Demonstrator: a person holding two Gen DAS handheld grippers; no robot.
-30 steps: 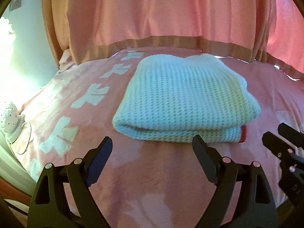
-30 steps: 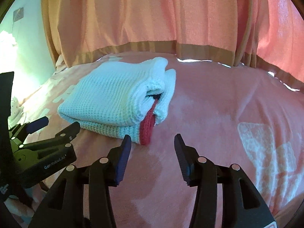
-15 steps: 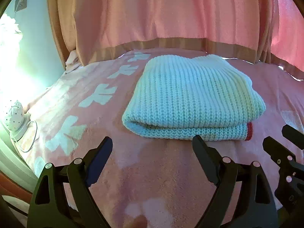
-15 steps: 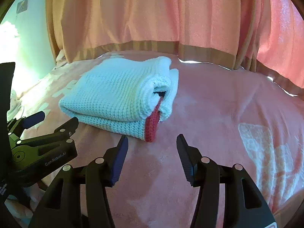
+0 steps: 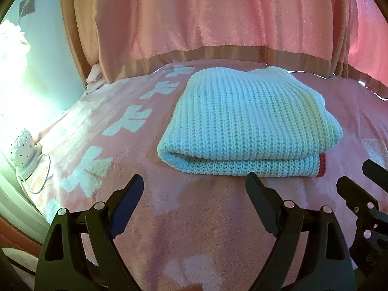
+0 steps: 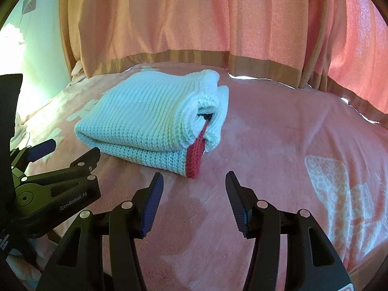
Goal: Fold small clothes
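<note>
Knit garment [image 5: 247, 121]: pale, folded into a thick rectangle, lying on the pink blanket [image 5: 194, 230], red edge [image 6: 195, 156] at its near right corner.
Left gripper [image 5: 194, 186]: jaws spread wide, empty, just short of the garment's near fold, apart from it.
Right gripper [image 6: 194, 186]: jaws parted to a middling gap, empty, near the red edge, not touching.
Backdrop: pink curtain [image 6: 194, 19] behind the bed.

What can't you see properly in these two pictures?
- What kind of garment the folded white knit is: both views, folding hides its shape.
- The dark bit inside the fold by the red trim: right wrist view, too small.
- The left edge of the bed: left wrist view, washed out by window glare.
- The person's hands: both views, cut off below the left tongs and right tongs.
</note>
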